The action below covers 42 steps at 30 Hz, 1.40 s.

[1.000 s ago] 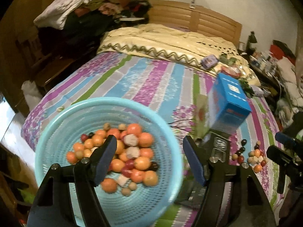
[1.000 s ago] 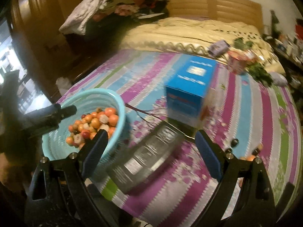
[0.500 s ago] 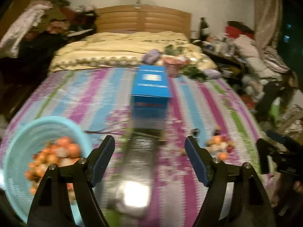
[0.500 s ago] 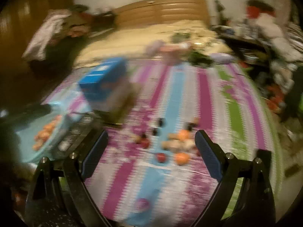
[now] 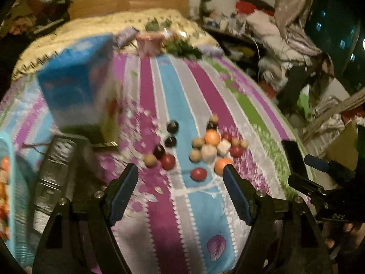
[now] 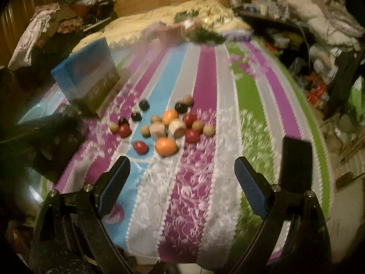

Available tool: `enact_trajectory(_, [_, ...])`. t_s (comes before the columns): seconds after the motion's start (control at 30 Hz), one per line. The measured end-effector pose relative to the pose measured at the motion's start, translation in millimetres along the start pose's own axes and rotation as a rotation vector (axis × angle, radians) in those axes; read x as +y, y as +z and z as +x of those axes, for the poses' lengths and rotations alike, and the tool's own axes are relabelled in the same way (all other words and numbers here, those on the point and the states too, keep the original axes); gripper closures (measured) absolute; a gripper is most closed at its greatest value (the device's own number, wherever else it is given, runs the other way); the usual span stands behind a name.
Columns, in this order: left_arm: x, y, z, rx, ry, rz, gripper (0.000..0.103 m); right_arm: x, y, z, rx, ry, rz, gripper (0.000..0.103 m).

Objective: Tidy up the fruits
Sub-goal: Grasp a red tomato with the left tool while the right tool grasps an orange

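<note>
A loose pile of small fruits (image 5: 205, 146) lies on the striped bedspread: orange, red, dark and tan ones; it also shows in the right wrist view (image 6: 166, 123). My left gripper (image 5: 180, 178) is open and empty, just short of a red fruit (image 5: 198, 174) and an orange one (image 5: 220, 164). My right gripper (image 6: 182, 171) is open and empty, a little short of the nearest orange fruit (image 6: 165, 146). The light-blue basket (image 5: 10, 207) with fruits sits at the far left edge of the left wrist view.
A blue box (image 5: 79, 86) stands on the bed left of the fruits, also in the right wrist view (image 6: 87, 73). A dark flat pack (image 5: 59, 166) lies between box and basket. A black phone (image 6: 296, 162) lies right. Clutter (image 5: 296, 45) fills the floor beyond the bed's right edge.
Both views have swung right, from the basket to the loose fruit pile, and moved closer to it. The basket has slid to the left edge. Both grippers stay open.
</note>
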<state>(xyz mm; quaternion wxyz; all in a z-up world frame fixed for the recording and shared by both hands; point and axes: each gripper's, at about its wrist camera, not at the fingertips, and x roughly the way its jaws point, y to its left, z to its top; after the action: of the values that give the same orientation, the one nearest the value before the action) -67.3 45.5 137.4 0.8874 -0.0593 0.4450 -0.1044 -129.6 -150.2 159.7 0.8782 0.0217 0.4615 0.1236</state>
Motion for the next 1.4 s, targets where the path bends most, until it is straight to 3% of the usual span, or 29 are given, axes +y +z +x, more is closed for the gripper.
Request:
enact_trajectory(0.2, [-12,-30,66,0.093,-0.046,0.006,0.025,-6,-24,22,0.089,0.053,-0.013,0.024])
enact_trajectory(0.27, [-13,-35,78,0.102,-0.061,-0.003,0.026,-9,-28,25,0.096,0.059,-0.011,0.024])
enact_trajectory(0.4, [-17,-38,99,0.098,-0.093,-0.009,0.032,-16,-33,33,0.108,0.087,0.008,0.04])
enact_trajectory(0.67, [-11,-32,119,0.093,-0.124,-0.022,0.044,-20,-27,48,0.097,0.153,0.043,0.041])
enact_trajectory(0.93, [-20,-34,132,0.085,-0.124,0.025,0.047,-16,-19,62,0.089,0.175,0.058,0.042])
enact_trajectory(1.0, [-22,-34,134,0.076,-0.106,0.027,0.053,-13,-17,66,0.088,0.167,0.054,0.042])
enact_trajectory(1.07, [-21,-34,135,0.071,-0.093,0.023,0.066,-12,-15,69,0.09,0.163,0.057,0.043])
enact_trajectory(1.13, [-17,-34,133,0.069,-0.102,0.013,0.07,-10,-12,73,0.09,0.156,0.058,0.045])
enact_trajectory(1.4, [3,-33,113,0.044,-0.057,-0.057,0.07,11,-1,98,0.095,0.111,0.019,0.046])
